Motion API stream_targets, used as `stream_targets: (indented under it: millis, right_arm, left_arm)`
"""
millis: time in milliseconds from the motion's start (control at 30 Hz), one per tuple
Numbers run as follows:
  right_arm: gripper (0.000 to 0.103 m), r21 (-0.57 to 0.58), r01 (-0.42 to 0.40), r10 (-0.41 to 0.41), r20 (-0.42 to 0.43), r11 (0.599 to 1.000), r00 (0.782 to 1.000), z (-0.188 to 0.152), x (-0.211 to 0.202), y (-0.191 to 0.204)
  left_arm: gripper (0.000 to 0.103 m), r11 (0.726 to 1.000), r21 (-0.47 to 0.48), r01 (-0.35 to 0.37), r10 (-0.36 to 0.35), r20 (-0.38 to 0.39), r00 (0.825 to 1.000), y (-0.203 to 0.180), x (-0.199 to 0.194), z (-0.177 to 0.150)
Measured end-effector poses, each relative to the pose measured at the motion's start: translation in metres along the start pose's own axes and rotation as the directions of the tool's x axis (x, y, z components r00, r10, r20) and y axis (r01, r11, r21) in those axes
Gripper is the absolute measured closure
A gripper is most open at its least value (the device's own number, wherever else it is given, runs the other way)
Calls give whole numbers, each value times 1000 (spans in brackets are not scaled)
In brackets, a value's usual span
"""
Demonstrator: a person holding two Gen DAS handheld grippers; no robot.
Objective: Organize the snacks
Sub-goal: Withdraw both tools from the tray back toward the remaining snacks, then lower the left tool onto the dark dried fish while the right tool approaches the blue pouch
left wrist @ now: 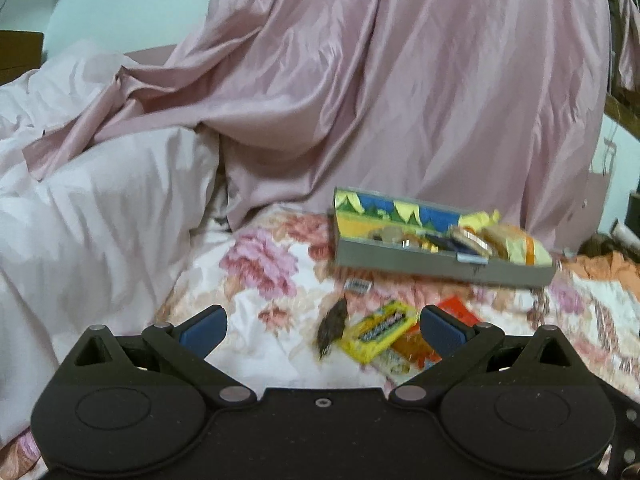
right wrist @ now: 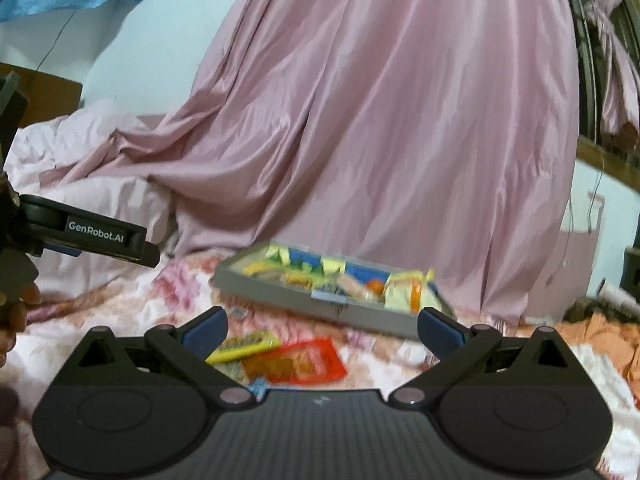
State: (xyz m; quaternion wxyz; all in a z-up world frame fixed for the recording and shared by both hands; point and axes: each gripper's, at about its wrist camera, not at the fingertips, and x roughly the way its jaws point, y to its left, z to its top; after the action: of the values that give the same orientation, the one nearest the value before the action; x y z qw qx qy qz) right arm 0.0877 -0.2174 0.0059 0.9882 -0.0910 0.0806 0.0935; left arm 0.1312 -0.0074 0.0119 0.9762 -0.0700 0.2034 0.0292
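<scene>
A grey box (left wrist: 440,266) with a colourful lining lies on the floral bedsheet (left wrist: 264,272), holding several snack packets. Before it lie a yellow packet (left wrist: 378,330), a dark brown snack (left wrist: 332,326) and an orange-red packet (left wrist: 416,346). My left gripper (left wrist: 322,330) hovers open just above these loose snacks, holding nothing. In the right wrist view the same grey box (right wrist: 320,306) sits ahead, with the yellow packet (right wrist: 244,346) and the red packet (right wrist: 298,362) between the open fingers of my right gripper (right wrist: 322,330). The left gripper's body (right wrist: 104,236) shows at the left.
A large pink satin curtain (left wrist: 400,80) hangs behind the box and drapes onto the bed. A pale pink duvet (left wrist: 92,208) is heaped at the left. Orange cloth (right wrist: 600,332) lies at the right. A person's hand (right wrist: 16,312) shows at the left edge.
</scene>
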Motion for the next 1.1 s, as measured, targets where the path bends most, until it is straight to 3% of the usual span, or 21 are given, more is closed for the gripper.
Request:
stream_targets:
  millis: [467, 900, 1100]
  right_arm:
    - [0, 33, -64, 70, -245, 997, 967, -26, 33, 15]
    - [0, 45, -81, 91, -366, 996, 926, -40, 60, 19]
    - [0, 74, -89, 112, -431, 993, 896, -45, 77, 17]
  left_arm:
    - [1, 993, 103, 65, -45, -185, 982, 9, 31, -36]
    - [1, 985, 152, 81, -41, -248, 968, 16, 65, -32]
    - [1, 977, 172, 129, -78, -274, 959, 16, 82, -32]
